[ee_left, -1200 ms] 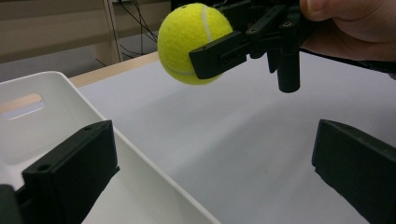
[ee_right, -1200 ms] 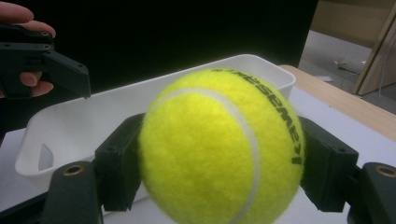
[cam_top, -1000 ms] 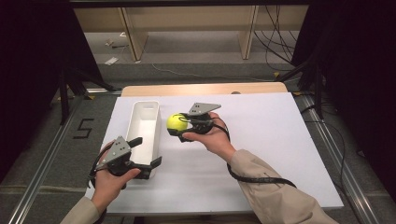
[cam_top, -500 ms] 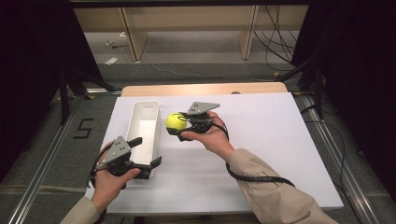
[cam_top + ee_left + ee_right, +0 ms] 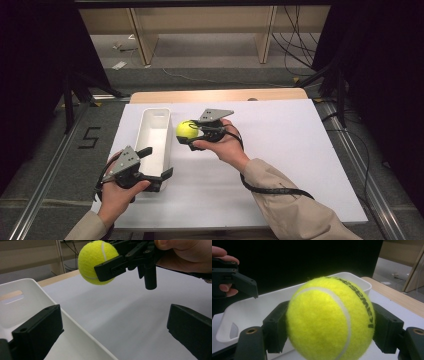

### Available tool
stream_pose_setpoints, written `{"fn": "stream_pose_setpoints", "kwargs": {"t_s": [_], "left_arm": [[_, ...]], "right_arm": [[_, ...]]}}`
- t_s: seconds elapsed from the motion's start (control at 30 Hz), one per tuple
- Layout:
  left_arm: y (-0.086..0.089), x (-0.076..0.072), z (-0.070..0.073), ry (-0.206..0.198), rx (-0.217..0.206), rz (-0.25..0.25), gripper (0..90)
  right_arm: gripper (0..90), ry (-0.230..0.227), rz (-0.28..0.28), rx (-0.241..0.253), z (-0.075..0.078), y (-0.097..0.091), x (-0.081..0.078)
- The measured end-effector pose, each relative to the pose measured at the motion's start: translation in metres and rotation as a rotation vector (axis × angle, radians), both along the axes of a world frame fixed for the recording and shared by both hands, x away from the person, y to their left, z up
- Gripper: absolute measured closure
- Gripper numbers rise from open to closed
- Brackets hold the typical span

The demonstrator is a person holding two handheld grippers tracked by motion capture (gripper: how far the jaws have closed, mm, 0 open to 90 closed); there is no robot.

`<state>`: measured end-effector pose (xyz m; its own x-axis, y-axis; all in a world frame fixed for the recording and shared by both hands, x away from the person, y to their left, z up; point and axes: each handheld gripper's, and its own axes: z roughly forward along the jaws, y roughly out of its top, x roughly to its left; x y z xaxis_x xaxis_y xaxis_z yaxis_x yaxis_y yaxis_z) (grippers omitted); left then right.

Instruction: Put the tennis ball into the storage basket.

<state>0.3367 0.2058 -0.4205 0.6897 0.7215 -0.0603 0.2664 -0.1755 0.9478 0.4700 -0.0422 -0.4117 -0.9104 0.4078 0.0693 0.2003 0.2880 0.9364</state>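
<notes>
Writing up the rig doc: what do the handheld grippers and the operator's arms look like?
Left gripper and right gripper: black bodies, two blocky black jaws, a grey three-cornered plate on top, a black cable trailing off. Both forearms wear beige sleeves; hands bare.

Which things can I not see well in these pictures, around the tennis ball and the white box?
- Tennis ball, right gripper view: its lower part is cut off by the bottom edge; the jaws cover its two sides.
- White box, high view: the left gripper hides its near end.
- White box, right gripper view: the ball hides much of its inside.
- Print on the ball: one black word shows, upside down; I cannot read it surely.
- Right gripper, left gripper view: its body is cut off by the top edge.
</notes>
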Motion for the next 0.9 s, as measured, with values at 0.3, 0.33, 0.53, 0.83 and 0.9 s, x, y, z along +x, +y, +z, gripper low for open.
{"fn": "stream_pose_setpoints", "kwargs": {"t_s": [0.3,0.33,0.53,0.83,0.9], "left_arm": [[-0.0002,-0.0003,0.0006,-0.004,0.003,-0.003,0.0],[-0.0002,-0.0002,0.0004,-0.004,0.001,-0.003,0.0],[-0.0002,-0.0002,0.0005,-0.003,0.000,-0.003,0.0],[0.0000,-0.0006,0.0007,-0.003,0.001,-0.002,0.0],[-0.0003,-0.0007,0.0009,-0.005,0.002,-0.004,0.0]], "right_arm": [[26.8,-0.002,0.004,0.001,0.0014,0.0019,0.0006],[26.8,-0.001,0.004,0.001,0.0015,0.0025,0.0006],[26.8,0.000,0.006,0.004,0.0007,0.0043,0.0009],[26.8,0.000,0.004,0.005,0.0009,0.0063,0.0016],[26.8,0.002,0.003,0.006,0.0010,0.0068,0.0017]]}}
